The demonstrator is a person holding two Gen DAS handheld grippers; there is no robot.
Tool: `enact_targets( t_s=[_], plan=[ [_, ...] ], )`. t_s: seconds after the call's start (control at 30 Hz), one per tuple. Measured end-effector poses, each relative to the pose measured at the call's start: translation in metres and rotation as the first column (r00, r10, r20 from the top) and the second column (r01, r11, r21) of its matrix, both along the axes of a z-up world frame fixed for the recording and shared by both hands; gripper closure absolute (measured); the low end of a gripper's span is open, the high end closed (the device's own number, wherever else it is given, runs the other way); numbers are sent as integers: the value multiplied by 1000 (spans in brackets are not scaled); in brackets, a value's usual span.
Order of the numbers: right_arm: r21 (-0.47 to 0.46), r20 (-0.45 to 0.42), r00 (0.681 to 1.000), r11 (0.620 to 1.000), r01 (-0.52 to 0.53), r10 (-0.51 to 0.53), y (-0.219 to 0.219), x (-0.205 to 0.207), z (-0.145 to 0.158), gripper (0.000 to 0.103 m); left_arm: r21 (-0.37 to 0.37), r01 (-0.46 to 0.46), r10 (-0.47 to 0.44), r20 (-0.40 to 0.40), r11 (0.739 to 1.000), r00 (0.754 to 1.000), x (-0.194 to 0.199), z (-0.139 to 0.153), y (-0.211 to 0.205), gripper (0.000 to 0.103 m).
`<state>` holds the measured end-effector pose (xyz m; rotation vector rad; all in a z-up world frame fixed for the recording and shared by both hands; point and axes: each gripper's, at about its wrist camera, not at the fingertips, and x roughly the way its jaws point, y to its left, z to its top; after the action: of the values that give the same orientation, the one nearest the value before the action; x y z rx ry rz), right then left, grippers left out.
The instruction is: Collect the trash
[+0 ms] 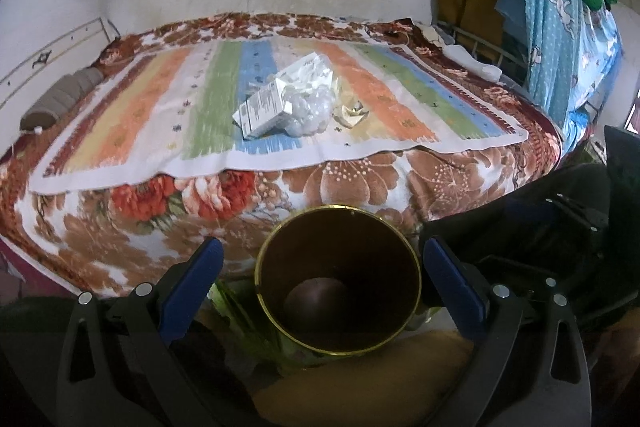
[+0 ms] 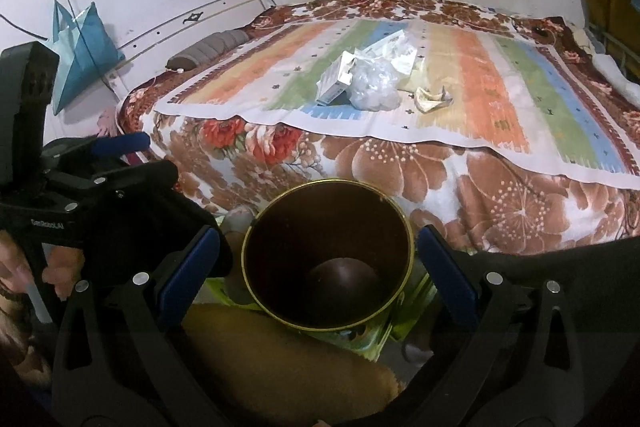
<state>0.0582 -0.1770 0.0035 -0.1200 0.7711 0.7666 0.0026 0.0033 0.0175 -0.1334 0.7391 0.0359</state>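
A pile of trash lies in the middle of the striped cloth [image 1: 208, 107] on the bed: a white carton [image 1: 262, 107] [image 2: 334, 83], a crumpled clear plastic bag [image 1: 310, 107] [image 2: 372, 87], a flat white packet [image 1: 308, 67] [image 2: 394, 53] behind them, and a crumpled yellowish wrapper [image 1: 350, 115] [image 2: 430, 99] to the right. A dark bin with a gold rim [image 1: 338, 279] [image 2: 328, 255] stands on the floor below the bed edge, with nothing in it. My left gripper [image 1: 322, 267] and right gripper [image 2: 318, 255] are both open, held above the bin, far from the trash.
The bed has a floral blanket [image 1: 360, 183] and a grey bolster [image 1: 60, 99] at its left end. Clothes hang at the right [image 1: 552, 7]. A blue bag [image 2: 80, 47] hangs on the wall. The left gripper's body [image 2: 80, 187] sits left of the bin.
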Motion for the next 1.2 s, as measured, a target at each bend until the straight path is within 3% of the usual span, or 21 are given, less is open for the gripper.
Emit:
enact_targets(
  t_s=[0.27, 0.43, 0.6, 0.93, 1.2],
  plan=[
    [23, 18, 1000, 1000, -15, 15, 2, 13, 12, 9, -6, 26, -26, -2, 1000, 1000, 11, 9, 9, 6],
    [32, 29, 1000, 999, -7, 6, 3, 33, 24, 9, -70, 44, -46, -23, 997, 999, 27, 17, 27, 6],
    [38, 32, 999, 999, -16, 15, 7, 54, 32, 9, -49, 41, -43, -33, 998, 999, 47, 25, 39, 6],
    [33, 14, 1000, 999, -17, 17, 19, 93, 43, 9, 98, 51, -42, -95, 994, 995, 100, 24, 50, 6],
    [10, 32, 999, 1000, -7, 6, 28, 126, 53, 9, 186, 120, -101, -109, 975, 989, 131, 25, 53, 6]
  ],
)
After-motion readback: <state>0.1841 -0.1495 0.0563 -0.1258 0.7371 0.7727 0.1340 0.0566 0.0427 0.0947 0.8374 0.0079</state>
